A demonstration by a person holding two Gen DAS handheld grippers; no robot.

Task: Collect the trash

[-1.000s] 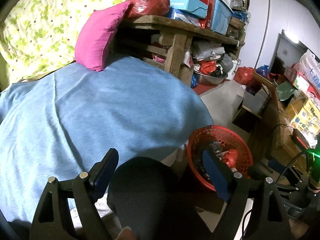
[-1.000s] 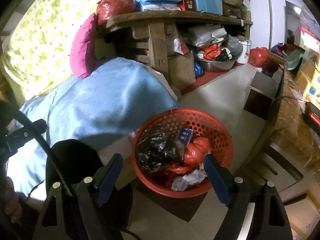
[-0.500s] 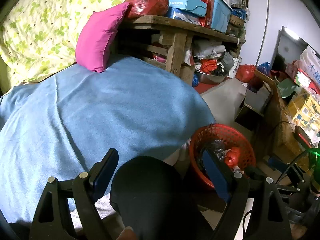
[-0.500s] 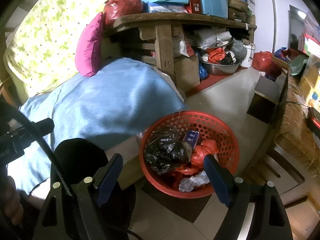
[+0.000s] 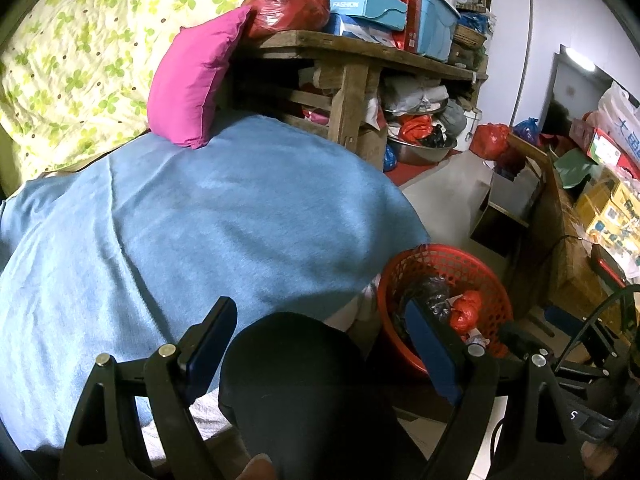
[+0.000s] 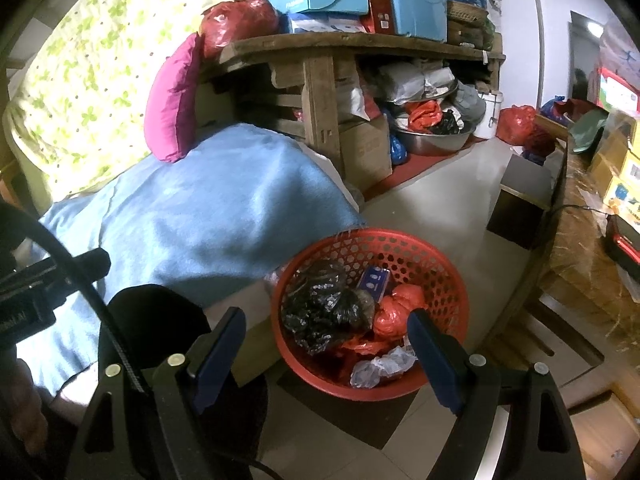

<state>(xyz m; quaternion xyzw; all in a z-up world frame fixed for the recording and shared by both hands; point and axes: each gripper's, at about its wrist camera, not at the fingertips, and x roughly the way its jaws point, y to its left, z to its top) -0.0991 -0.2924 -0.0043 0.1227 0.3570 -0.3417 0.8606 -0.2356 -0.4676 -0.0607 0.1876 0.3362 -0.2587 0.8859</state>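
Note:
A red mesh basket [image 6: 440, 276] stands on the floor by the bed's corner; it also shows in the left wrist view [image 5: 484, 276]. It holds a crumpled black bag [image 6: 320, 312], a red bag [image 6: 396, 308], a small blue box [image 6: 374, 280] and clear plastic [image 6: 380, 366]. My right gripper [image 6: 324, 350] is open and empty, just above the basket's near rim. My left gripper [image 5: 320, 344] is open and empty over the bed's edge, with a black knee [image 5: 292, 380] between its fingers.
A blue blanket [image 5: 180, 232] covers the bed, with a pink pillow [image 5: 192, 88] and a flowered quilt [image 5: 72, 60] behind. A wooden shelf [image 6: 352, 44] carries boxes and a red bag. A steel basin [image 6: 432, 140] sits on the floor. A cluttered wooden table [image 6: 580, 248] stands at right.
Both grippers have drifted slightly; the basket sits a little further right and lower in both views. Both stay open and empty.

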